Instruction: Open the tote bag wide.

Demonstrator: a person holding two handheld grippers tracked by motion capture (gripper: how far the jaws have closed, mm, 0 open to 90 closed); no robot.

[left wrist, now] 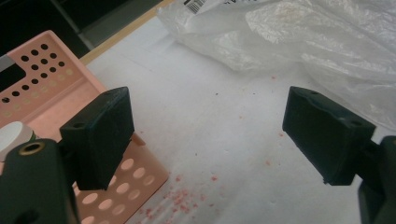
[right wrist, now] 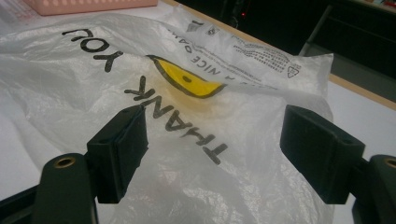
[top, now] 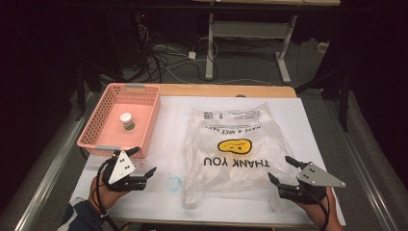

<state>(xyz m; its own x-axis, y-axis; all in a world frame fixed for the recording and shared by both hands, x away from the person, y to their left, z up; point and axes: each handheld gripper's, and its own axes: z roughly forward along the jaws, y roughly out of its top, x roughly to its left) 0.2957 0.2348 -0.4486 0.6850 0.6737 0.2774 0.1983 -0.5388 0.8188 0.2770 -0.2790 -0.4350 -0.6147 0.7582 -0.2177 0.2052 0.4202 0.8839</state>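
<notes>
Both grippers sit low in the high view, either side of the clear crinkled plastic bag printed with a yellow smiley and "THANK YOU" (top: pixel 235 154), which lies flat across the centre and lower right of the white table sheet (top: pixel 168 120). The left gripper (top: pixel 144 162) is at lower left, jaws spread wide with nothing between them; in the left gripper view only bare sheet and some reddish specks lie under the gap, and the bag (left wrist: pixel 299 42) fills the upper right, apart from the pads. The right gripper (top: pixel 280 169) is at lower right, jaws also wide and holding nothing; in the right gripper view the bag (right wrist: pixel 187 130) spreads just beneath and ahead of the gap, whether a pad brushes the film I cannot tell. Step in hand, as judged: take hold of the bag's near edge. To do it well, bring each gripper low onto a raised wrinkle, pinch a single layer, and lift gently so the thin film does not slip or tear. The pink perforated plastic basket (top: pixel 144 96) stands at upper left, with a small white-capped jar (top: pixel 127 121) inside. A faint bluish ring, possibly a clear lid (top: pixel 173 183), lies between left gripper and bag.
</notes>
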